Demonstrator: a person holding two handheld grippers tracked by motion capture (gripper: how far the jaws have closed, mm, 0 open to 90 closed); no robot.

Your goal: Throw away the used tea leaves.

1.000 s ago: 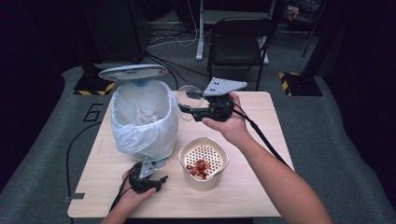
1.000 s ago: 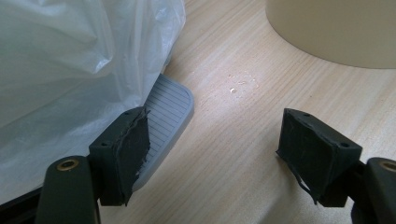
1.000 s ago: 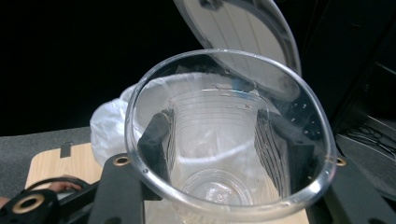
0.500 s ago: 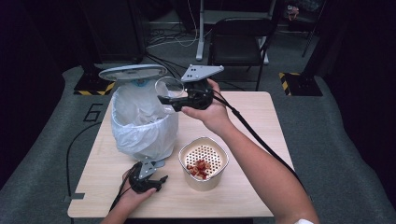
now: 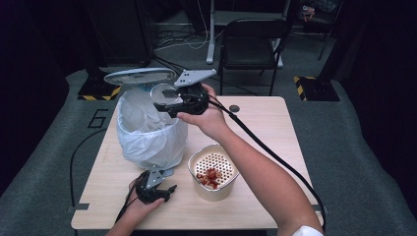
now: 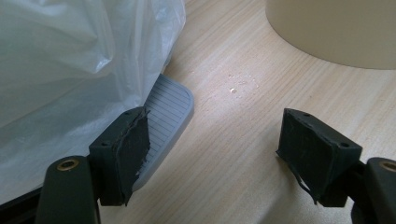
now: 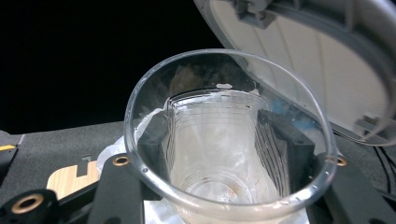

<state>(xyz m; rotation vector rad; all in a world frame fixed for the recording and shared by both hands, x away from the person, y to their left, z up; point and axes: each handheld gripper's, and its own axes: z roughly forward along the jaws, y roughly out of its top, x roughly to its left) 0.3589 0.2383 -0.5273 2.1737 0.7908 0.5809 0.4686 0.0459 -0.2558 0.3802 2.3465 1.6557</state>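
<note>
One clear glass (image 7: 229, 140) clamped in right tongs (image 5: 169, 105) above bin (image 5: 147, 142)

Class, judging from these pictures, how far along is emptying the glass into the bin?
Done: the bin lid stands open, and the glass looks almost empty. In hand: the right claw holds the glass over the white bin liner; the open left claw sits by the pedal. Left: probably setting the glass back on the table.

My right gripper (image 5: 169, 104) hides part of the glass (image 5: 164, 94); the beige container (image 6: 336, 30) is cut off by the top edge.
</note>
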